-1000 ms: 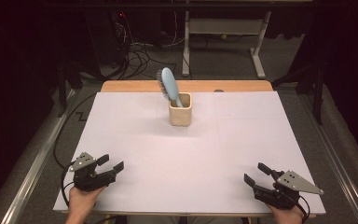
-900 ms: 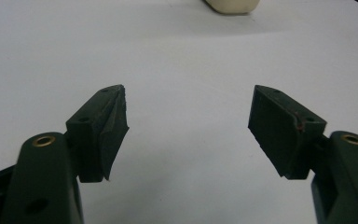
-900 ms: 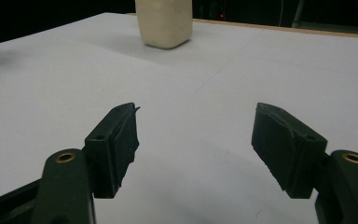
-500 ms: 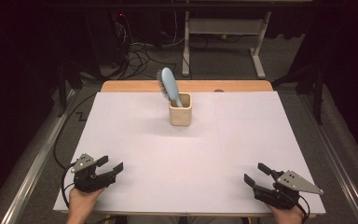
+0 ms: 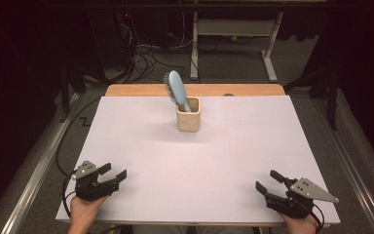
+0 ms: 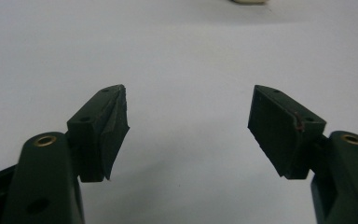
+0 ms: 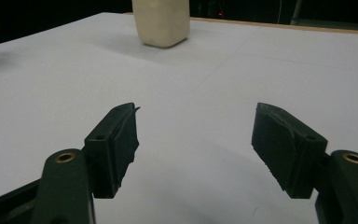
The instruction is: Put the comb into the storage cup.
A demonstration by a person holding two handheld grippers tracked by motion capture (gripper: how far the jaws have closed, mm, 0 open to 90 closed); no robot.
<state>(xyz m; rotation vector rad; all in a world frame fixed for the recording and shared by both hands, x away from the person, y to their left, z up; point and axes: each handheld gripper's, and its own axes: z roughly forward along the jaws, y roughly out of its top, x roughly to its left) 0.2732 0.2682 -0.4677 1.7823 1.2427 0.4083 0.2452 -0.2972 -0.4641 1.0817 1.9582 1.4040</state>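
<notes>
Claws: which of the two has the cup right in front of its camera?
The right claw. Its view shows the cream cup ahead; the left claw faces mostly bare white table.

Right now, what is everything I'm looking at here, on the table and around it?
hairbrush: one, light blue with dark bristles, standing handle-down in the cup, leaning toward the left
cup: one, cream, squarish, on the sheet toward the table's far edge, near the middle
paper sheet: one, white, covering most of the table
table: one, wooden, its bare strip showing along the far edge
cables: several, dark, on the floor beyond the table
metal frame: one, pale grey, on the floor behind the table
left claw: one, black, open, near left corner, nothing between its jaws
right claw: one, black, open, near right corner, nothing between its jaws
</notes>
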